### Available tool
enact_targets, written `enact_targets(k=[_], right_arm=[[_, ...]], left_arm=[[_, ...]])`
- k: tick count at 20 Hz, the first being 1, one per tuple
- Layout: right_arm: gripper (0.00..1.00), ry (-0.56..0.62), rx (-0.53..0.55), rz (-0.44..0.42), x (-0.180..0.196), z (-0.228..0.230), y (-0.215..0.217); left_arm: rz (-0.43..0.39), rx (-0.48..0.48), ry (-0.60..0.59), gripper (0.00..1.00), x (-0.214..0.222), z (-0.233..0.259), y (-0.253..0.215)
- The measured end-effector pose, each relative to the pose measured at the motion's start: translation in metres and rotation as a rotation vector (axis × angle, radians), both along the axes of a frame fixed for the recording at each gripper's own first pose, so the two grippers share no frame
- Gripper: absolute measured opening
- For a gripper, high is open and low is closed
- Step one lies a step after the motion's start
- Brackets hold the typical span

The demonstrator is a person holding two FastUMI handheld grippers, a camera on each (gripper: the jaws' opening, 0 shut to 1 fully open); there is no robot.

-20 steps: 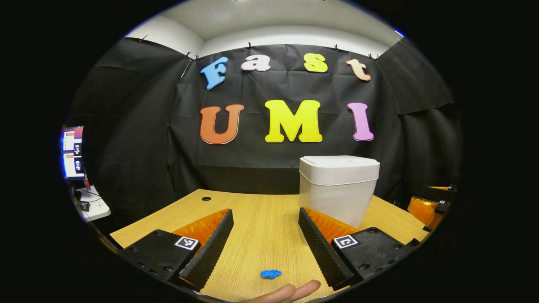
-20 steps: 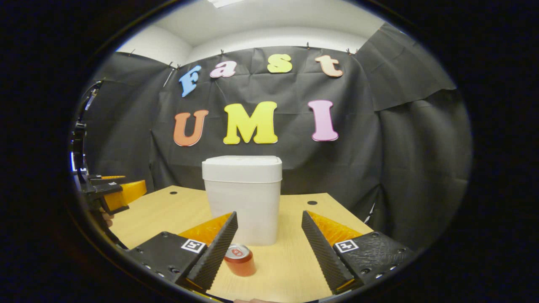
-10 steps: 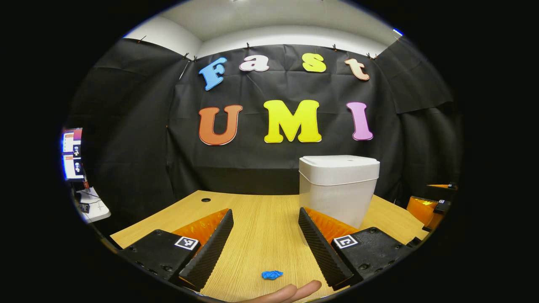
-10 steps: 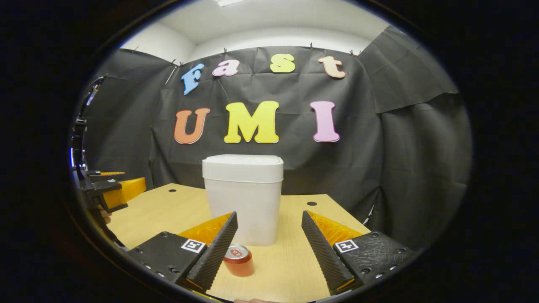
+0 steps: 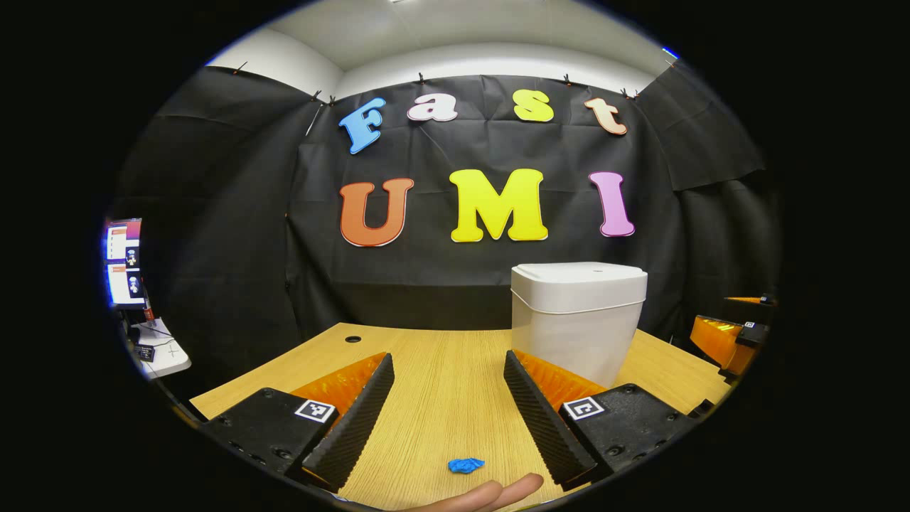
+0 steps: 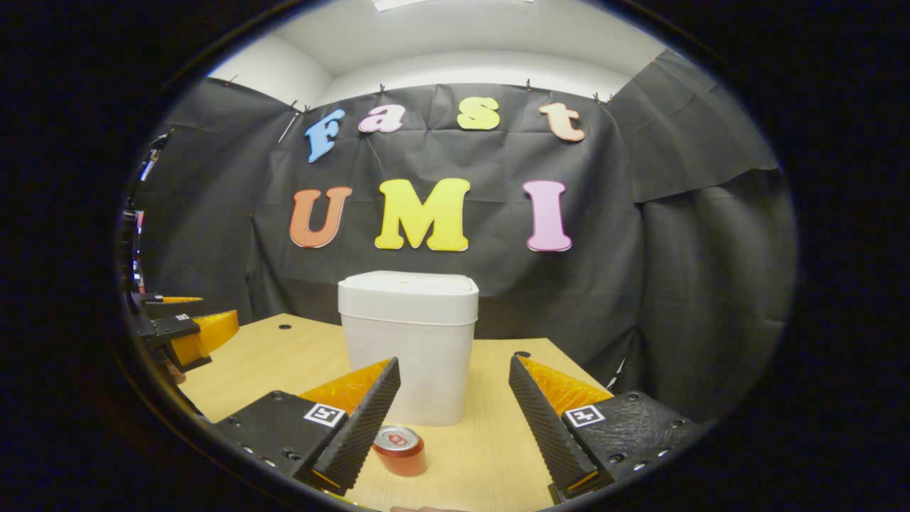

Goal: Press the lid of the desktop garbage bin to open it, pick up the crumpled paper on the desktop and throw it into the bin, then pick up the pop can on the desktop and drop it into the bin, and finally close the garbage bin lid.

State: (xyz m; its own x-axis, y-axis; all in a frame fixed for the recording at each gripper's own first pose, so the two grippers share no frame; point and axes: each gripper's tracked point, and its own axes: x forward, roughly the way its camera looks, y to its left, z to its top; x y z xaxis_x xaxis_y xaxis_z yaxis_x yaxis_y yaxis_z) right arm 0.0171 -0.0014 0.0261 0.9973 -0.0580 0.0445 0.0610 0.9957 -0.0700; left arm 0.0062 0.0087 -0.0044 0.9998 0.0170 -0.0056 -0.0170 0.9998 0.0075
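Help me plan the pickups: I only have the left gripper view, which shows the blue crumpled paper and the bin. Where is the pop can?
Observer: The pop can stands upright on the desk, in front of the bin and close beside one finger of the right gripper.
Operator: Is that gripper holding anything?
Observer: No. In the right gripper view its jaws stand wide apart and grip nothing.
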Motion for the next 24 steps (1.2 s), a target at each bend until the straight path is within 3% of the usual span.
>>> enact_targets(k=[2, 6, 8, 9, 10, 11, 14, 20, 24], right_arm=[[0.96, 0.007, 0.037, -0.008, 0.01, 0.007, 0.0], [0.8, 0.03, 0.1, 0.06, 0.039, 0.026, 0.014], [0.62, 0.034, 0.058, 0.062, 0.057, 0.036, 0.017], [0.46, 0.043, 0.037, 0.063, 0.064, 0.038, 0.022], [0.38, 0.041, 0.025, 0.072, 0.068, 0.042, 0.028], [0.18, 0.034, 0.016, 0.089, 0.074, 0.047, 0.037], [0.0, 0.035, 0.01, 0.136, 0.09, 0.057, 0.061], [0.0, 0.075, 0.039, 0.192, 0.122, 0.083, 0.087], [0.0, 0.154, 0.042, 0.184, 0.143, 0.084, 0.092]], left_arm=[[0.006, -0.005, 0.007, 1.0, 0.002, -0.001, 0.002], [0.013, -0.014, 0.018, 1.0, 0.004, -0.005, 0.005], [0.013, -0.016, 0.023, 1.0, 0.005, -0.006, 0.006], [0.013, -0.015, 0.025, 1.0, 0.006, -0.007, 0.006], [0.014, -0.015, 0.026, 1.0, 0.006, -0.007, 0.008], [0.016, -0.014, 0.026, 1.0, 0.007, -0.007, 0.01], [0.02, -0.016, 0.031, 1.0, 0.008, -0.009, 0.013], [0.025, -0.021, 0.041, 1.0, 0.011, -0.011, 0.019], [0.023, -0.029, 0.048, 1.0, 0.012, -0.012, 0.021]])
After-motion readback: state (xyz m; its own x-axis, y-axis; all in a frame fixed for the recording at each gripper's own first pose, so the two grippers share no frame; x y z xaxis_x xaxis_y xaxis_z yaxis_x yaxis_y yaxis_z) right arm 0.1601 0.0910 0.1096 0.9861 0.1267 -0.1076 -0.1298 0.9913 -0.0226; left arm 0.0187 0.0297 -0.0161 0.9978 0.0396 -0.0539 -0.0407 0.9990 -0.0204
